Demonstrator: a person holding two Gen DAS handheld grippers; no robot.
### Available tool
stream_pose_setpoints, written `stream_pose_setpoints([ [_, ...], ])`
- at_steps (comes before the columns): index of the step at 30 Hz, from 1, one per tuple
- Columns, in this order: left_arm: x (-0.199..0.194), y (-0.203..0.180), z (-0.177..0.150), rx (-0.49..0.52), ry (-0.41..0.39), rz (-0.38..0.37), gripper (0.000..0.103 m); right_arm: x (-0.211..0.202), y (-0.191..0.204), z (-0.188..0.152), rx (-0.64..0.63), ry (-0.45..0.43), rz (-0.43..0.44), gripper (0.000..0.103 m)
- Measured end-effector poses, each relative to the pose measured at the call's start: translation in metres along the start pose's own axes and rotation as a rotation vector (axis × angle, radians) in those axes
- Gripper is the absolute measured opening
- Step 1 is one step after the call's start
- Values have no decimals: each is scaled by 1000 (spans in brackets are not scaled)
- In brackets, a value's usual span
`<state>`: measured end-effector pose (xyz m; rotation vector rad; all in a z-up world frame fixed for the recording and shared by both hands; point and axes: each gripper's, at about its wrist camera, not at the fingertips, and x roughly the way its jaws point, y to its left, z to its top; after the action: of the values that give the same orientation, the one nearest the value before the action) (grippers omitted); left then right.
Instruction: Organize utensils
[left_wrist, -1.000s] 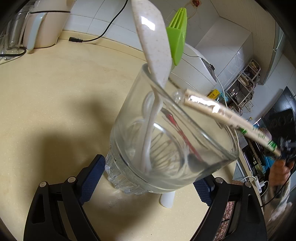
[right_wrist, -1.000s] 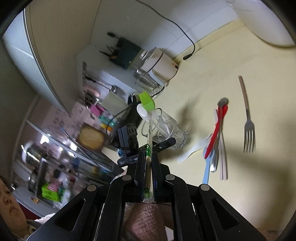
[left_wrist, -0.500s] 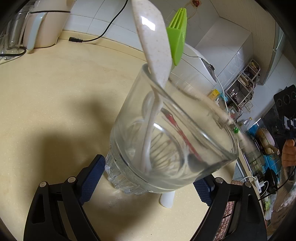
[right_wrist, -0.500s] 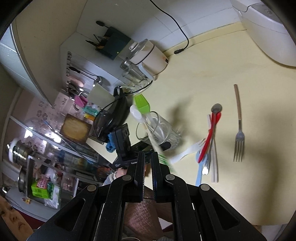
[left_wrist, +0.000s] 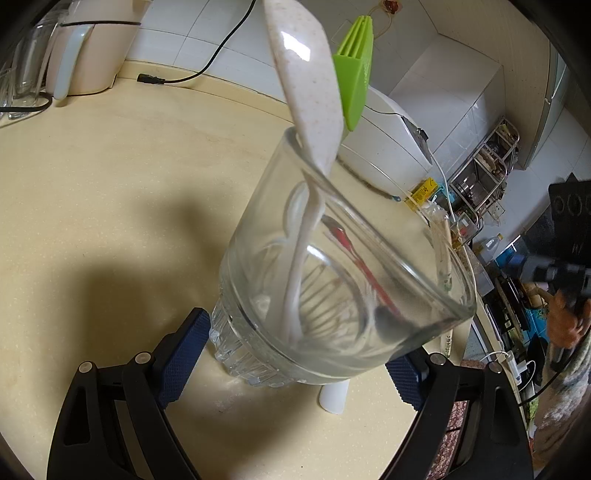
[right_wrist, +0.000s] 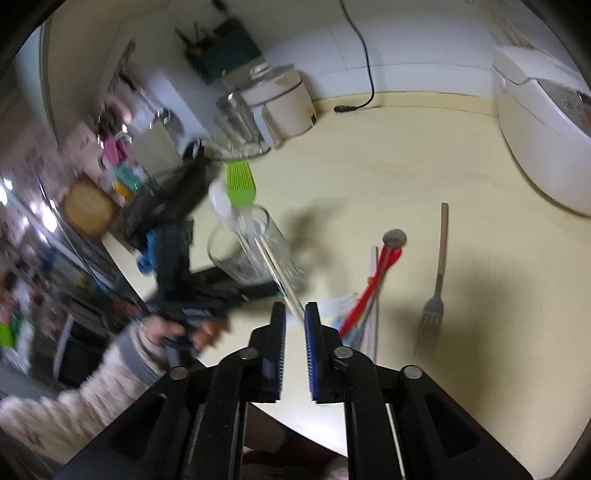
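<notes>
Our left gripper (left_wrist: 295, 354) clamps the glass (left_wrist: 343, 280), chopsticks (right_wrist: 279, 275) leaning out toward five o'clock. Our right gripper (right_wrist: 294, 314) is opening, nothing between its pads.

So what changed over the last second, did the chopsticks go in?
Yes. The right gripper let go of the wrapped chopsticks; its jaws are opening, nothing between them, and it has drawn back. The chopsticks now stand in the glass. The left gripper stays around the glass base; spoon and green brush unmoved.
</notes>
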<state>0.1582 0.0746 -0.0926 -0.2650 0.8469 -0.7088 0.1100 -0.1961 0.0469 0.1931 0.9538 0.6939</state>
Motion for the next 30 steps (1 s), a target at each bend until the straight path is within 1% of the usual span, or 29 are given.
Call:
stream_pose_setpoints([
  [2,0,0,0,0,0,0,91,3,0,-4,-25,6,21,19],
  [5,0,0,0,0,0,0,91,4,2,-4,-57,-13,41,23],
  [7,0,0,0,0,0,0,91,8,7,-2,-99,-11,12,24],
  [11,0,0,0,0,0,0,91,23,21,-1,-191,26,-63,24],
  [12,0,0,0,0,0,0,91,29,26,-1,-229,38,-97,24],
  [14,0,0,0,0,0,0,91,39,33,0,-285,57,-131,24],
  [18,0,0,0,0,-1,0,91,57,41,1,-347,91,-149,24],
  [24,0,0,0,0,-1,-1,91,70,42,5,-383,111,-173,24],
  [28,0,0,0,0,-1,-1,91,82,43,7,-414,135,-219,24],
  [30,0,0,0,0,-1,-1,91,88,42,7,-417,145,-221,24],
])
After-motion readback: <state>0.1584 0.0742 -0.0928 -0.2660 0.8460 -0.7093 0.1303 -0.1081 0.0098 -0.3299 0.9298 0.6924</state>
